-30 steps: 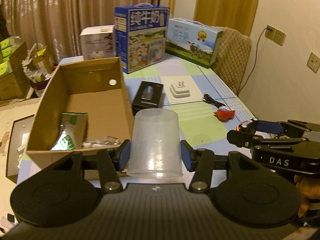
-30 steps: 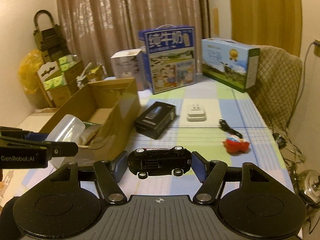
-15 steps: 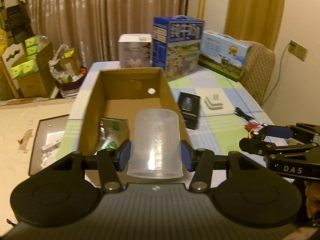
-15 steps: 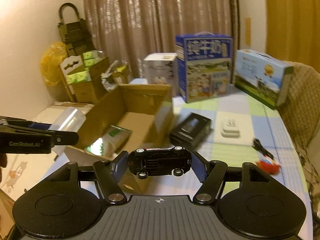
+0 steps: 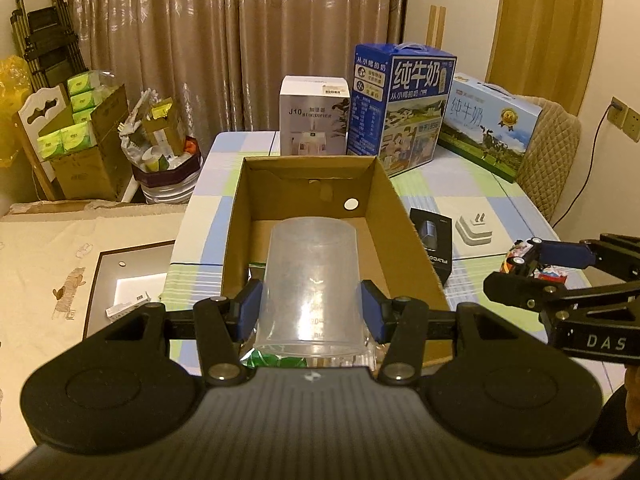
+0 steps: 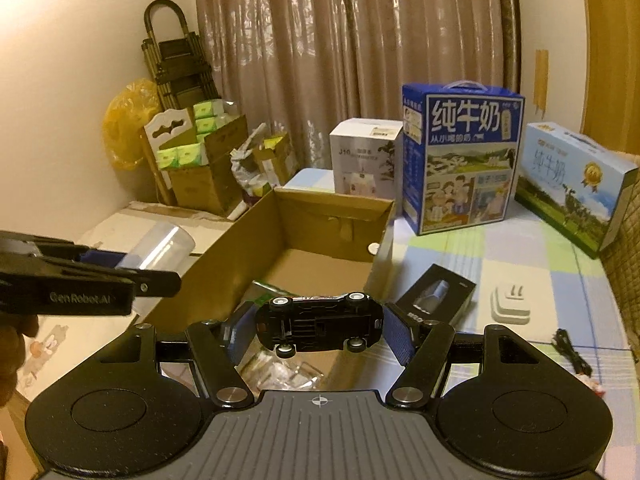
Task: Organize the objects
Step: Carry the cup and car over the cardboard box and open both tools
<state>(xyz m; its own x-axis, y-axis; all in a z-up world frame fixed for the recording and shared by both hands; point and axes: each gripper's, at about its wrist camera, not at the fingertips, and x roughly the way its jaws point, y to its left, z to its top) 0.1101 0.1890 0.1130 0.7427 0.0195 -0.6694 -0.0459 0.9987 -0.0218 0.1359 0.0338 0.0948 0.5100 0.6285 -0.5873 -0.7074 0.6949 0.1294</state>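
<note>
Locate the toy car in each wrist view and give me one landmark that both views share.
Left wrist view: the toy car is at the right edge, clamped in the right gripper beside the cardboard box.
Right wrist view: the toy car sits bottom centre, underside toward the camera, between the right gripper's blue pads.
Shared landmark: the tall blue milk carton behind the box.

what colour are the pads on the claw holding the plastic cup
Blue pads on the left claw, gripping the clear plastic cup; clearest in the left wrist view.
</note>
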